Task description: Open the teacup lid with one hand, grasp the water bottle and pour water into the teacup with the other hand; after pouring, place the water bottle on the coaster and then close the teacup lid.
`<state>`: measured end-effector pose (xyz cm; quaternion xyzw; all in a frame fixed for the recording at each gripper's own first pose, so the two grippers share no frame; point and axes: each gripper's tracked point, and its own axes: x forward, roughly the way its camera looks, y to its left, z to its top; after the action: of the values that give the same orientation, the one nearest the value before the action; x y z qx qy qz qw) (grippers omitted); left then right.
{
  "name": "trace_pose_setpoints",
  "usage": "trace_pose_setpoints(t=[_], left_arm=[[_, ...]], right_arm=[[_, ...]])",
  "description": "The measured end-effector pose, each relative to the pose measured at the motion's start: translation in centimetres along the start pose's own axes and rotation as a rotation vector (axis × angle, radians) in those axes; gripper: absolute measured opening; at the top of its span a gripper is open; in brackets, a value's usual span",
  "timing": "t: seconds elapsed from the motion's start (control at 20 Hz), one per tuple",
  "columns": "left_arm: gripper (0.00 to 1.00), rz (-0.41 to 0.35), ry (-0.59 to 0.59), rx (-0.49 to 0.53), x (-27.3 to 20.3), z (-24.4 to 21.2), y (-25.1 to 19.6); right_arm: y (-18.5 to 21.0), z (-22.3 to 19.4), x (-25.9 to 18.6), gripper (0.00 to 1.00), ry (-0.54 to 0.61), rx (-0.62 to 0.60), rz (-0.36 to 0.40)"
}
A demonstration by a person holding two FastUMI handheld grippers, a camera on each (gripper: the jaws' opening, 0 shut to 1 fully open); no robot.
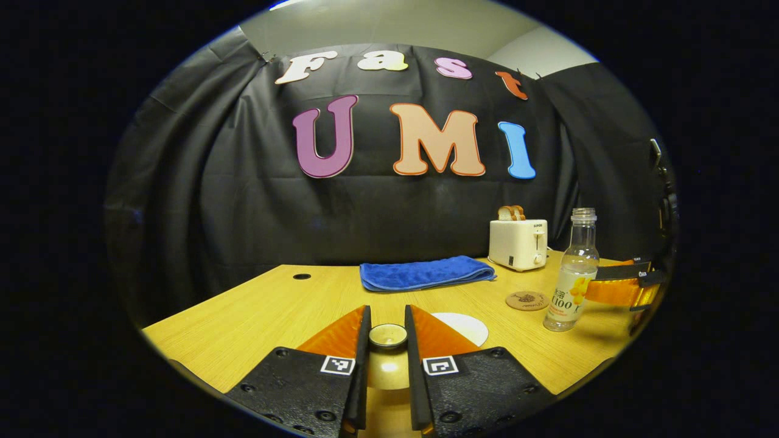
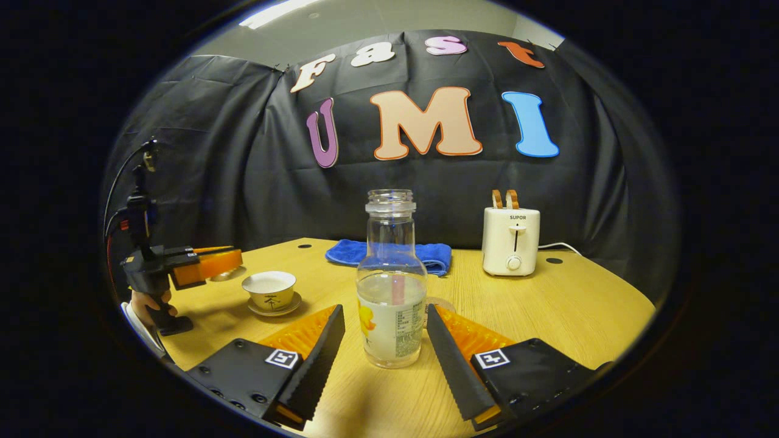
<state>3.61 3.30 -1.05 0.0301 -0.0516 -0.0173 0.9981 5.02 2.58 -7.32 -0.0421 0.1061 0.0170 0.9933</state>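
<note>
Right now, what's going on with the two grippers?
Left gripper shut on teacup lid, lifted off teacup. Right gripper open, straddling water bottle. Nothing blocking.

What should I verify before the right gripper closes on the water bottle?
1. Teacup uncovered: ok, its mouth is open.
2. Lid held: ok, left gripper is shut on its knob.
3. Water bottle centred: ok, it stands between the open fingers of the right gripper, untouched.
4. Bottle upright, cap off: ok.
5. Coaster free: ok, nothing lies on it.
6. Firmness of the lid grip: cannot tell.
</note>
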Motion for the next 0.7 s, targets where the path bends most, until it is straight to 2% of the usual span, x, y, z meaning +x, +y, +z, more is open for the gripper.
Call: trace_pose_setpoints(t=[0.1, 0.2, 0.25, 0.35, 0.4, 0.45, 0.55, 0.6, 0.7], left_arm=[[0.26, 0.014, -0.001, 0.003, -0.2, -0.1, 1.0], [0.26, 0.035, 0.002, 0.004, -0.2, -0.1, 2.0], [0.26, 0.038, 0.0, 0.005, -0.2, -0.1, 2.3], [0.26, 0.025, 0.0, 0.004, -0.3, -0.1, 2.6], [0.26, 0.021, 0.0, 0.005, -0.3, 0.0, 2.8], [0.26, 0.019, 0.0, 0.002, -0.3, 0.0, 3.0], [0.26, 0.03, 0.001, 0.004, -0.3, -0.1, 3.5], [0.26, 0.034, 0.001, 0.005, -0.3, 0.0, 3.7], [0.26, 0.037, 0.0, 0.004, -0.4, 0.0, 4.0]], right_arm=[[-0.1, -0.1, 0.9, 0.87, 0.019, 0.001, -0.011], [-0.2, -0.5, 1.6, 0.89, 0.042, 0.001, -0.02], [-0.2, -0.6, 2.1, 0.86, 0.051, 0.001, -0.025], [-0.2, -0.6, 3.0, 0.89, 0.066, 0.001, -0.032], [-0.2, -0.8, 3.4, 0.86, 0.074, 0.0, -0.034], [-0.1, -0.8, 3.8, 0.89, 0.084, -0.003, -0.035], [0.0, -1.1, 4.5, 0.86, 0.104, -0.006, -0.032], [0.0, -1.2, 4.8, 0.92, 0.114, -0.005, -0.031], [0.1, -1.5, 5.3, 0.89, 0.133, -0.007, -0.025]])
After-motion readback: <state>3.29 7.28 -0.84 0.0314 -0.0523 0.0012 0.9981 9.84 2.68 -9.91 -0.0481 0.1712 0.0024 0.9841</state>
